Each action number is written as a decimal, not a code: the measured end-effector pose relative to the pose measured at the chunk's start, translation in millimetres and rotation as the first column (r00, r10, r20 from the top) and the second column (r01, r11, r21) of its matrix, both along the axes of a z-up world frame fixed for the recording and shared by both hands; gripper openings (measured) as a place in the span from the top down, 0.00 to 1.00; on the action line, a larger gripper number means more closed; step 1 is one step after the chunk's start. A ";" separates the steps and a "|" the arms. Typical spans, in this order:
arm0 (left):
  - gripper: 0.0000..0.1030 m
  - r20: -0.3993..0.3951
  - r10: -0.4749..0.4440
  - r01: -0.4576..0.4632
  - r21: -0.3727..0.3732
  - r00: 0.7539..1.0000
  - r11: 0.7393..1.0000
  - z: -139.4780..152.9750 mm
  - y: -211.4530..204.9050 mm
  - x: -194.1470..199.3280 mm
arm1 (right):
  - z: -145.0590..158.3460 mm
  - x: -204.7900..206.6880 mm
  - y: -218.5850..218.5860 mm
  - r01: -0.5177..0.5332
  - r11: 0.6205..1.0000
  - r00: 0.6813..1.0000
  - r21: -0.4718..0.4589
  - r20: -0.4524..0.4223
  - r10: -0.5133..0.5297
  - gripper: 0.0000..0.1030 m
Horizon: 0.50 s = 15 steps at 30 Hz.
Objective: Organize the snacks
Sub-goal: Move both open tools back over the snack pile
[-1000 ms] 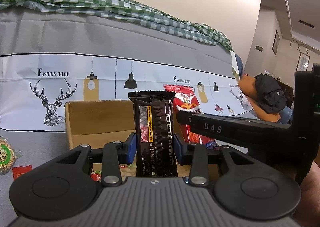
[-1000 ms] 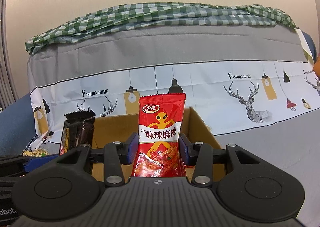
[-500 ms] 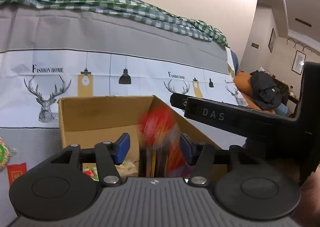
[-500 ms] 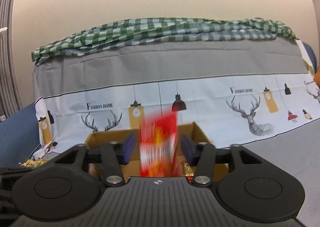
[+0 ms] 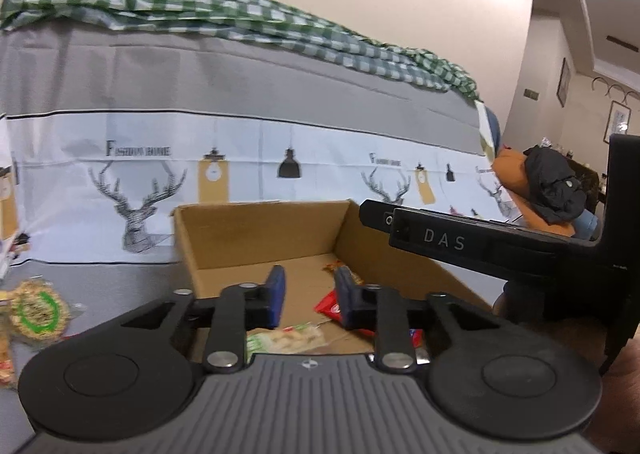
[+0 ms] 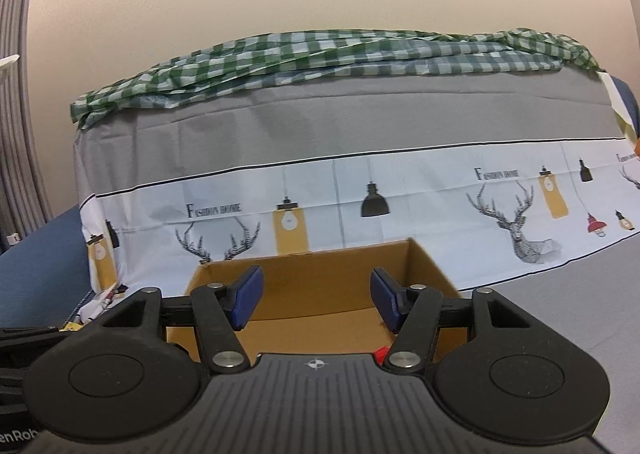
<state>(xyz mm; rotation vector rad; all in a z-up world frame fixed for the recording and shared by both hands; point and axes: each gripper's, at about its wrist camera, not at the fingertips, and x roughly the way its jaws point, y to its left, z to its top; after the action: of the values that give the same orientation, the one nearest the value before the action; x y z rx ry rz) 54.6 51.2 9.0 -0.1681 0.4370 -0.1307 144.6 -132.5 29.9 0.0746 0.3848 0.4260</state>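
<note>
Over the open cardboard box [image 5: 260, 242], left wrist view: my left gripper [image 5: 309, 296] has nothing between its blue pads [image 5: 276, 294]; the jaws are closing on empty air, a narrow gap left. Inside the box, on its floor, I list a red snack packet [image 5: 330, 306] just beyond the right pad, a pale green-and-white packet [image 5: 288, 338] near the front wall, and a small orange-brown wrapper [image 5: 334, 268] toward the back right corner. Outside the box, on the grey surface at left, a round yellow-green snack bag [image 5: 36, 310] lies flat, well apart from the box. The black body of the right gripper [image 5: 472, 246], lettered DAS, crosses above the box's right wall. Behind stands a cloth with deer and lamp prints [image 5: 240, 158], a green checked cloth [image 5: 240, 22] draped on top; an orange cushion with a dark garment [image 5: 548, 186] sits far right. Right wrist view: my right gripper [image 6: 316, 300] is empty, jaws wide and opening further, blue pads [image 6: 248, 296] well apart over the same cardboard box [image 6: 320, 274]. A sliver of red packet [image 6: 380, 352] shows at the near edge, mostly hidden by the gripper body; the rest of the box floor I cannot see from here. The printed cloth [image 6: 400, 194] and checked cloth [image 6: 340, 54] fill the background.
</note>
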 end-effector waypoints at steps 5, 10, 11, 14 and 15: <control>0.77 -0.052 0.048 -0.047 0.032 0.997 0.998 18.4 40.0 -3.5 | 0.1 -10.3 23.6 -0.031 1.000 1.000 0.006 0.005 0.031 0.41; 0.77 -0.055 0.125 -0.118 0.126 0.991 0.985 30.9 87.0 -1.3 | 1.2 -21.7 44.9 -0.089 0.995 0.996 0.036 0.010 0.089 0.61; 0.77 -0.051 0.155 -0.148 0.131 0.987 0.980 26.7 99.5 -3.7 | 1.0 -23.8 49.1 -0.098 0.994 0.995 0.041 0.005 0.098 0.65; 0.78 -0.067 0.255 -0.247 0.108 0.965 0.963 -2.1 137.5 -18.4 | -1.3 -30.9 62.9 -0.131 0.990 0.991 0.055 -0.012 0.132 0.66; 0.91 -0.131 0.290 -0.275 0.125 0.948 0.953 -8.1 149.1 -16.0 | -2.2 -33.6 67.9 -0.142 0.988 0.990 0.058 -0.016 0.143 0.66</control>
<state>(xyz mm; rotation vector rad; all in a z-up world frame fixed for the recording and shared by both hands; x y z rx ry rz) 38.7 200.3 0.9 -0.1352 0.5620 0.1886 111.0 -64.6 27.7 0.1068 0.3988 0.5779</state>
